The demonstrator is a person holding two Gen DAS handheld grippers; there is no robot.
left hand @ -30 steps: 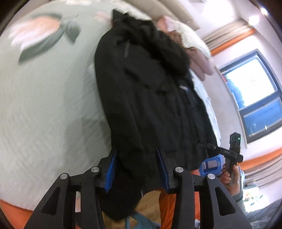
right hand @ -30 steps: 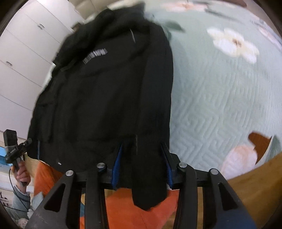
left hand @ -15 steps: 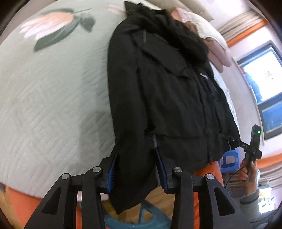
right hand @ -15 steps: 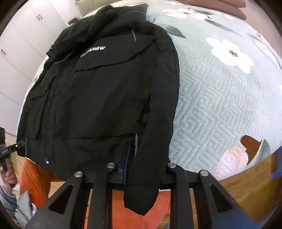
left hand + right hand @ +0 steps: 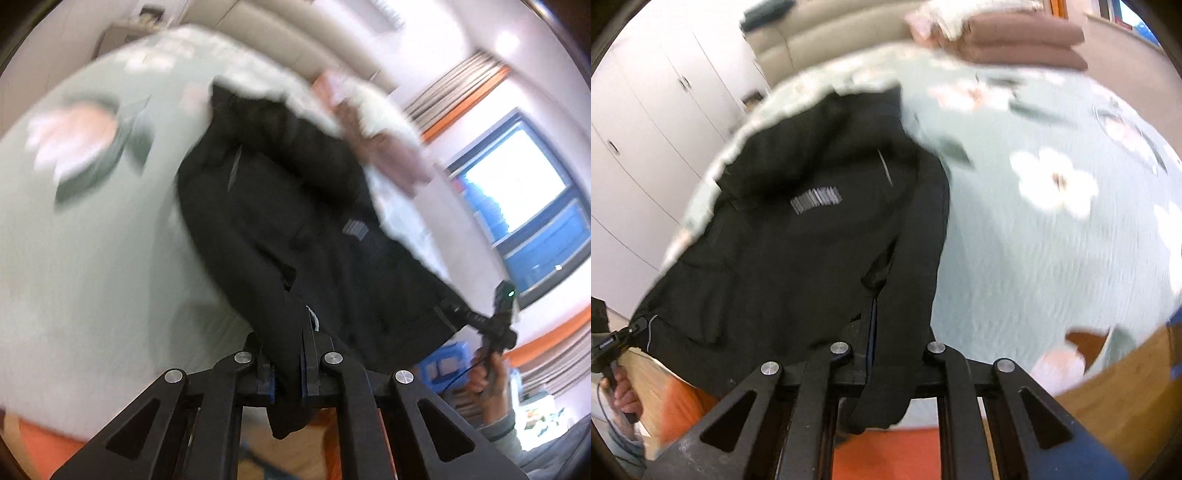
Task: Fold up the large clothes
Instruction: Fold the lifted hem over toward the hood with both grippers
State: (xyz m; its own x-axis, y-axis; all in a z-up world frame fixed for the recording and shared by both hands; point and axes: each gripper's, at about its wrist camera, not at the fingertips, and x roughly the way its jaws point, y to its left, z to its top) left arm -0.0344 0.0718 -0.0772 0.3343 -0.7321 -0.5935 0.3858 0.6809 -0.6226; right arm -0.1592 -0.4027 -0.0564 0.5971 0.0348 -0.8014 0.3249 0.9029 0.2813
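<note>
A black jacket (image 5: 295, 221) lies front up on the pale green flowered bedspread (image 5: 92, 258), its lower end hanging over the bed edge. In the left wrist view my left gripper (image 5: 286, 354) has its jaws closing tight on one sleeve, whose cuff (image 5: 288, 417) dangles below the pads. In the right wrist view the jacket (image 5: 798, 258) shows its grey chest print. My right gripper (image 5: 897, 343) has its jaws closing on the other sleeve, with the cuff (image 5: 879, 410) hanging under it. Each view shows the other hand-held gripper, right (image 5: 498, 325) and left (image 5: 605, 343), at the jacket's far lower corner. Both pictures are blurred.
Folded brown and pink blankets (image 5: 1027, 40) are stacked at the head of the bed. White wardrobe doors (image 5: 646, 110) stand to one side and a window (image 5: 517, 192) to the other. A blue stool (image 5: 443, 365) and wooden floor (image 5: 1126, 398) lie below the bed edge.
Both grippers have shut on the sleeves that lay between their open jaws and have risen. The jacket's lower end has come up with them and the views have tilted toward the headboard.
</note>
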